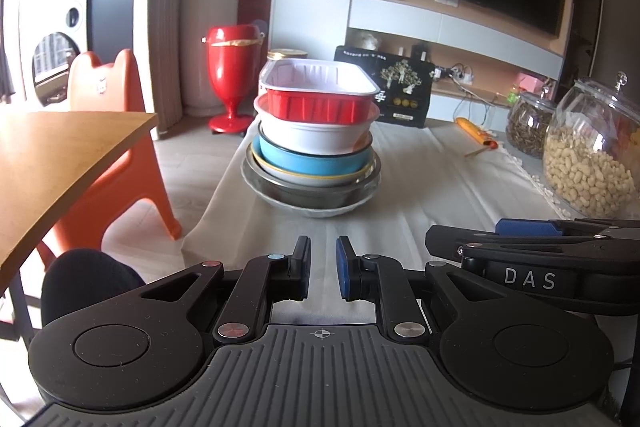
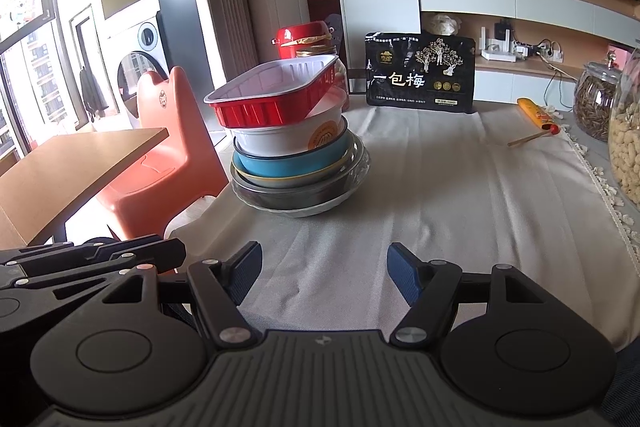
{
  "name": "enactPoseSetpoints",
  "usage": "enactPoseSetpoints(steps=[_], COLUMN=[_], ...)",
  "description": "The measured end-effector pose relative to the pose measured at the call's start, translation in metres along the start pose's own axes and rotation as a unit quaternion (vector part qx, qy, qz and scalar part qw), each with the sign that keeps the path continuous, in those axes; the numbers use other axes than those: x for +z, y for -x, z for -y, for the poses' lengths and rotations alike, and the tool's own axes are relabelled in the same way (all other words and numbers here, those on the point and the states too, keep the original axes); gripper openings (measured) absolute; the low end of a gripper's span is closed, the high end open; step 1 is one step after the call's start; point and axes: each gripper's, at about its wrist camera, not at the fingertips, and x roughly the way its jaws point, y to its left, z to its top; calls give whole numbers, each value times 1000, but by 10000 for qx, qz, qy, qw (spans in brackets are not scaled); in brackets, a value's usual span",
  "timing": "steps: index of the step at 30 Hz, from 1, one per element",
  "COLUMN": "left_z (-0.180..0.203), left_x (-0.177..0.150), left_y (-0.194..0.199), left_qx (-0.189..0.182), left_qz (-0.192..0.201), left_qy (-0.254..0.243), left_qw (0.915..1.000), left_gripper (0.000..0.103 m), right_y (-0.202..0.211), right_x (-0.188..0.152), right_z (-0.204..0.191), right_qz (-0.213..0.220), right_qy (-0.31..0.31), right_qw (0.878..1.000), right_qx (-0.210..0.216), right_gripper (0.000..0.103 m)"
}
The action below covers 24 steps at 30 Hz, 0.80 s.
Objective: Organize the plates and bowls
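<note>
Stacked dishes, frame centre: light, flimsy red foil tray [image 1: 320, 95] tops rigid, slippery bowls; grip its rim. Left tool [image 1: 323, 273] nearly closed, empty; right tool [image 2: 323, 277] spread.

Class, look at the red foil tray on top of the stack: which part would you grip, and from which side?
Probably the thin flat rim of the red foil tray, on its near-left end, which overhangs the white bowl below. Come from the front with open fingers.
</note>
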Motion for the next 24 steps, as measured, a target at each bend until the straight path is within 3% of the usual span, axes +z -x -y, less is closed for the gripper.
enactPoseSetpoints(steps=[24], left_z=[1], left_x=[2], left_y=[-1], left_qx=[4], left_qz=[-67], left_qy=[-1], left_qw=[10000], left_gripper=[17], right_y=[-2], right_x=[0], right_z=[-1], right_qz=[-61], right_qy=[-5], right_qw=[10000], right_qx=[22], right_gripper=[70])
